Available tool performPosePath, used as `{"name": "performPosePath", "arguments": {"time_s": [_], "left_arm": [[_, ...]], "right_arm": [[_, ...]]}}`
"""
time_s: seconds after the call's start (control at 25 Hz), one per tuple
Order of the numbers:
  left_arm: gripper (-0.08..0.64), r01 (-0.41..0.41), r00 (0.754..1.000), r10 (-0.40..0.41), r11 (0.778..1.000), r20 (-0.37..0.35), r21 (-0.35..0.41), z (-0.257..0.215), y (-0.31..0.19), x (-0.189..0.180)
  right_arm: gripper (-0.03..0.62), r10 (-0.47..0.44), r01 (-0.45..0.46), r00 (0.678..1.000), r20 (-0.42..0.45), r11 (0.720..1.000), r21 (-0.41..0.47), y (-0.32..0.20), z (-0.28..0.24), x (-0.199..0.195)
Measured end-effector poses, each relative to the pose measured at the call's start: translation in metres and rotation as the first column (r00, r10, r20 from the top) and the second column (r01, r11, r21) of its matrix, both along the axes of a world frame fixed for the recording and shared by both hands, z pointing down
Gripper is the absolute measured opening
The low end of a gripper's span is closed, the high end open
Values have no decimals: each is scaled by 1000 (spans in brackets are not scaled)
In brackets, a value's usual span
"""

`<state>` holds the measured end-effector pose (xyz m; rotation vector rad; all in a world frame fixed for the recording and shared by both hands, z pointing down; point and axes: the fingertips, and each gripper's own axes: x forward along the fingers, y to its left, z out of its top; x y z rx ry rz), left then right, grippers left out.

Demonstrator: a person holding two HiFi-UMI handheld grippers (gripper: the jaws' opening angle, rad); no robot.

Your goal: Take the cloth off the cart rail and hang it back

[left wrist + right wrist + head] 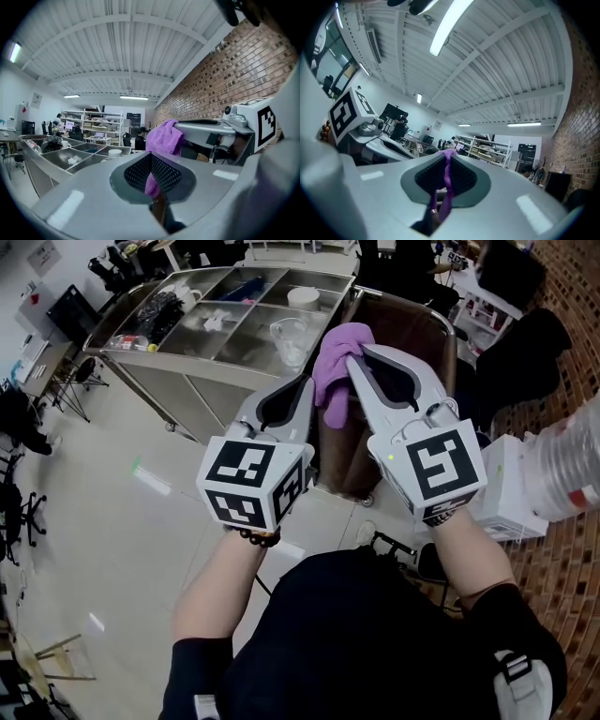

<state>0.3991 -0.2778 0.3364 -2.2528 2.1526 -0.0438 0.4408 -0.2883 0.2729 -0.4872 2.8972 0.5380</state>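
Two grippers raised by the cart (159, 354): we see the right gripper (354, 358) clenched on the purple cloth (334, 351), the left gripper (307, 383) pinching its hanging end.

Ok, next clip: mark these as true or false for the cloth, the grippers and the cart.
1. The fingers of the right gripper pinch the purple cloth. True.
2. The cloth hangs on the rail of the cart. False: the right gripper holds it up, off the cart.
3. The cart's compartments are empty. False: a clear cup and other items sit in them.
4. A brick wall stands to the person's right. True.
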Motion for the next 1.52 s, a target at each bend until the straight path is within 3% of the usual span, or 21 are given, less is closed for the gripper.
{"name": "performPosePath", "arguments": {"time_s": [0.08,0.24,0.52,1.04,1.52], "left_arm": [[-15,23,1000,-23,1000,-3,3,0,16,-7],[-15,49,999,-49,999,-3,14,-2,44,-12],[-15,13,1000,-12,1000,-15,28,-5,55,-1],[-14,-87,996,87,996,9,21,5,11,64],[-11,-76,997,76,997,4,10,11,-17,90]], "right_arm": [[32,-22,22,1000,-8,1000,-10,16,0,-6],[32,-6,-8,991,-137,995,-103,41,21,-5],[32,26,-41,991,-134,993,-113,57,22,17],[32,116,-140,982,-150,977,-163,21,44,89],[32,101,-126,985,-142,977,-172,-4,48,115]]}}
